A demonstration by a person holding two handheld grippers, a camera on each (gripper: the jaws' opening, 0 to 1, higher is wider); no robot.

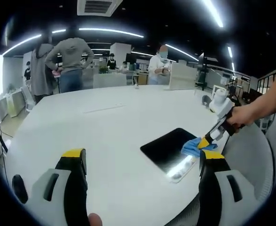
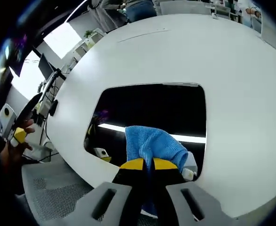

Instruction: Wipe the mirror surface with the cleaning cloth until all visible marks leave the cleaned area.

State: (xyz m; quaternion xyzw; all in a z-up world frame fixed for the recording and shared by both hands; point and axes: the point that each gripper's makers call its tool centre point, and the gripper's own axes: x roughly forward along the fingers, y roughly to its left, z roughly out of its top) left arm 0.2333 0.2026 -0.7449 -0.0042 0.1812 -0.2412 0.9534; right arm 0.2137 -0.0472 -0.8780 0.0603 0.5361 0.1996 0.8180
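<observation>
- Mirror (image 2: 152, 113) lies flat on a big white table (image 2: 232, 70). It is a dark, shiny rectangle with rounded corners, near the table's edge. It reflects a long bright ceiling light.
- One cleaning cloth (image 2: 154, 146) is blue, soft and fuzzy, bunched into a lump. It rests on the mirror, at the edge closest to the person.
- Right gripper (image 2: 148, 165) has black jaws with yellow tips. The jaws are squeezed together on the cloth. Part of the cloth is hidden behind them.
- In the left gripper view, the mirror (image 1: 170, 148) looks small and black, with a bright glare at one corner. The cloth (image 1: 192, 147) sits on it, pinched by the right gripper (image 1: 206, 142), which a hand (image 1: 239, 117) holds.
- Left gripper (image 1: 142, 162) has two jaws spread far apart. They hold nothing and hang over the bare white table (image 1: 109, 122), beside the mirror.
- In the right gripper view, the left gripper (image 2: 8, 127) peeks in at the side, cut off and hard to make out.
- Table is round, smooth and plain.
- A grey mesh chair seat (image 2: 58, 188) shows below the table edge.
- Far behind the table, a few people (image 1: 72, 61) stand by desks. They are small and blurry, so I cannot count them well.
- Marks on the mirror are too hard to tell apart from reflections.
</observation>
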